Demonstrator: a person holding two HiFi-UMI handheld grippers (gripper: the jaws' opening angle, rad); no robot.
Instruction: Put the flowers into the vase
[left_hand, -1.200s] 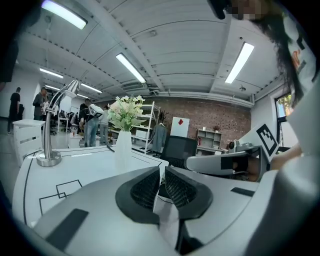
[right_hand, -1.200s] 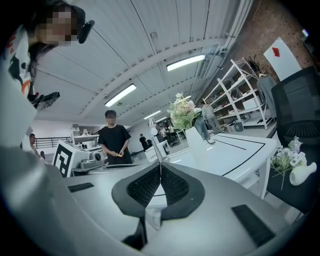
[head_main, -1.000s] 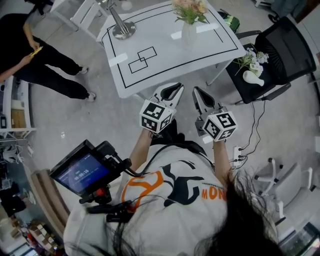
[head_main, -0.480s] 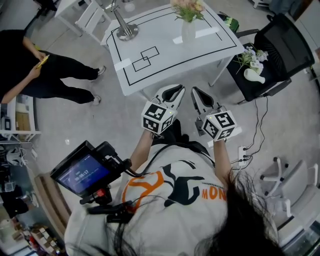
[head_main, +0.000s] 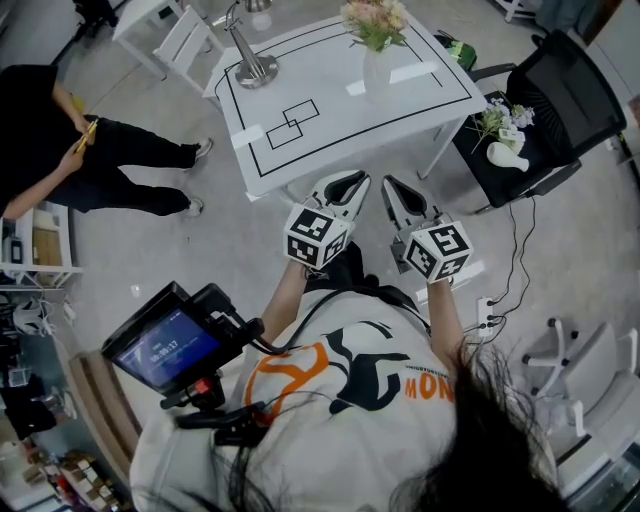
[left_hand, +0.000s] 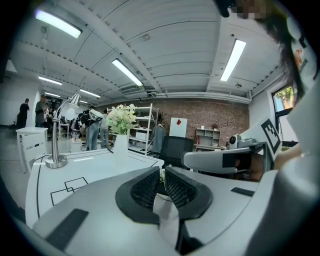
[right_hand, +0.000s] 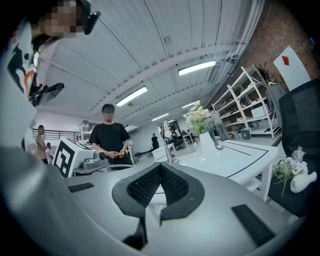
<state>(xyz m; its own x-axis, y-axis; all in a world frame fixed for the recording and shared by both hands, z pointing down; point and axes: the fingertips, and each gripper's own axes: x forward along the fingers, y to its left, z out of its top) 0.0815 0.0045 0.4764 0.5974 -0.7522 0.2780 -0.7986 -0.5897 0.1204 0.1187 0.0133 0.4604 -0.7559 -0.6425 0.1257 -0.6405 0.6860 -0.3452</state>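
Observation:
A white vase (head_main: 375, 68) holding pale flowers (head_main: 374, 20) stands on the far side of the white table (head_main: 330, 120). More loose flowers (head_main: 500, 115) lie beside a small white vase (head_main: 507, 155) on the black chair (head_main: 560, 95) to the right. Both grippers hang side by side short of the table's near edge, pointing at it. My left gripper (head_main: 358, 179) (left_hand: 161, 172) has its jaws a narrow slit apart with nothing between them. My right gripper (head_main: 388, 182) (right_hand: 160, 167) is shut and empty. The table vase (left_hand: 120, 150) (right_hand: 206, 141) shows ahead in both gripper views.
A silver desk lamp (head_main: 250, 60) stands at the table's far left, next to black taped rectangles (head_main: 290, 122). A person in black (head_main: 70, 170) stands on the floor to the left. Cables and a power strip (head_main: 480, 305) lie on the floor at the right.
Both grippers have crept slightly toward the table and kept their jaws as they were. The person in black has shifted their stance at the left.

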